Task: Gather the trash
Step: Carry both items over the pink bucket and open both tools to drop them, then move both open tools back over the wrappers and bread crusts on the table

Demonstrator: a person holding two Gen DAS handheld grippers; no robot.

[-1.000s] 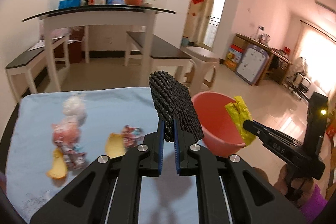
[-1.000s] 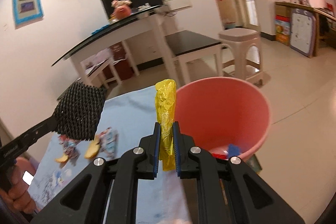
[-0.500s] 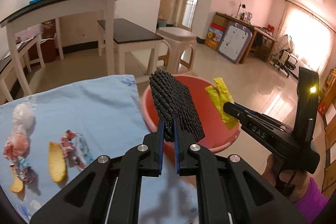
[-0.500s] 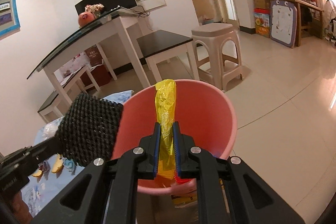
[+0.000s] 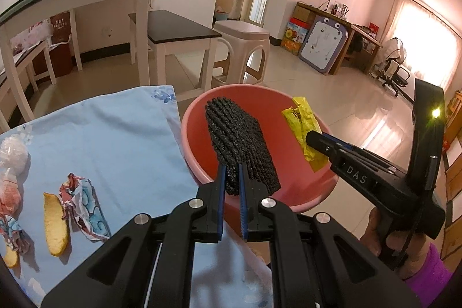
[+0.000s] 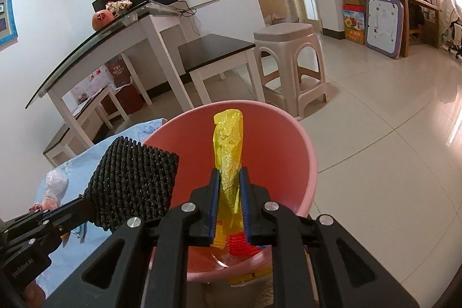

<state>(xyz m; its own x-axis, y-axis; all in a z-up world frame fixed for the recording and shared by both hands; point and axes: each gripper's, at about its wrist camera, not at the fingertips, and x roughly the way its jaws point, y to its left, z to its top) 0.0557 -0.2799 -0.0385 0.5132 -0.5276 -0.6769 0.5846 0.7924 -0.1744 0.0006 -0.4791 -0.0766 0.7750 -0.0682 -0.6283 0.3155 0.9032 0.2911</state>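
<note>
Change: a second ago both hand-held grippers were over the blue-clothed bench (image 5: 115,140); now both are over the mouth of the pink bin (image 6: 303,163), which stands off the bench's right edge.
Meaning for the task: both pieces look ready to drop; the release is not yet done.
Left hand-held gripper (image 5: 231,181): nearly closed, clenched on the near edge of the black woven mat (image 5: 239,143), which sticks up over the bin's left half.
Right hand-held gripper (image 6: 229,186): its jaws have just been opening a little; the yellow wrapper (image 6: 228,146) stands upright between them, and I cannot tell whether the pads still press it.
Yellow wrapper, place: over the bin's right half in the left wrist view.
Bin contents: red and yellow scraps show at the bottom.
Left on the bench: two peel slices (image 5: 55,224), a crumpled printed wrapper (image 5: 80,204) and clear plastic bags (image 5: 13,152) near its left edge.
</note>
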